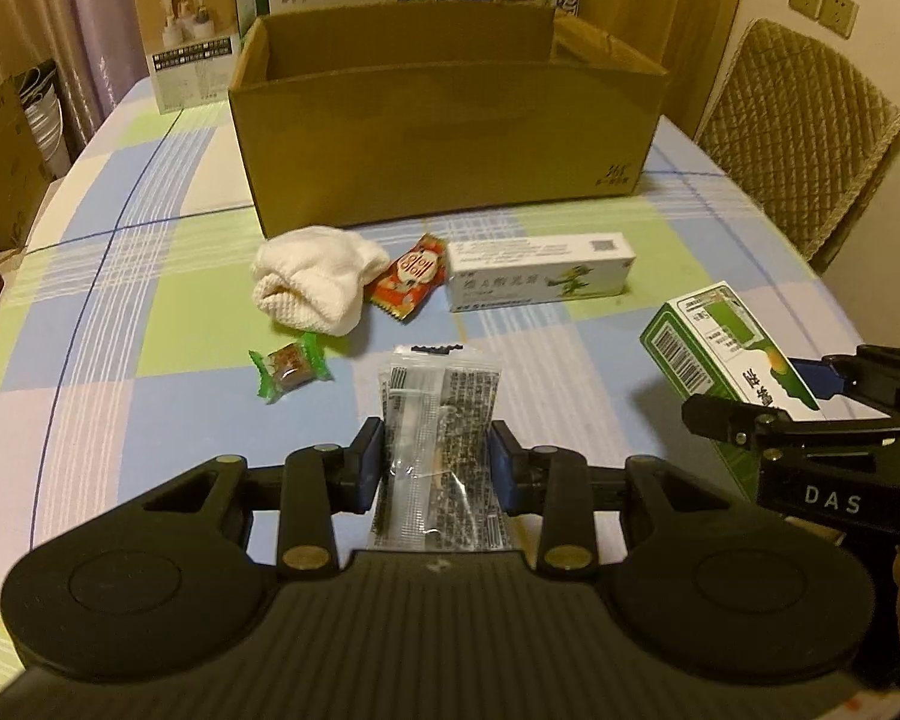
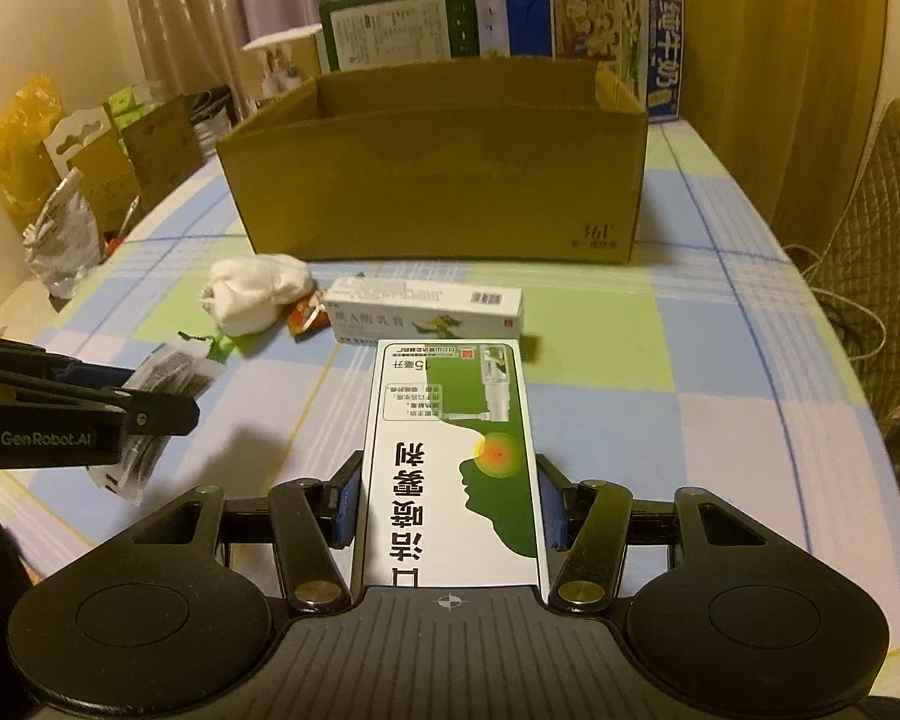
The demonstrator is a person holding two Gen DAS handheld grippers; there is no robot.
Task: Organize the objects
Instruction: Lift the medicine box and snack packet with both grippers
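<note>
Left gripper (image 1: pixel 437 468) jaws clamp the sachet (image 1: pixel 438 420); right gripper (image 2: pixel 448 501) jaws clamp the spray box (image 2: pixel 450 456), both held above near counter (image 1: pixel 570 372). Risk: slick sachet slipping out before the far carton (image 1: pixel 450 138).

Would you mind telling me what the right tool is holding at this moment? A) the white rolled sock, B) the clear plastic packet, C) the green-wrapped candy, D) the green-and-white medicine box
D: the right tool has its blue pads pressed against both sides of the green-and-white medicine box, while the clear plastic packet sits in the left tool, and the sock and candy lie on the table.
</note>
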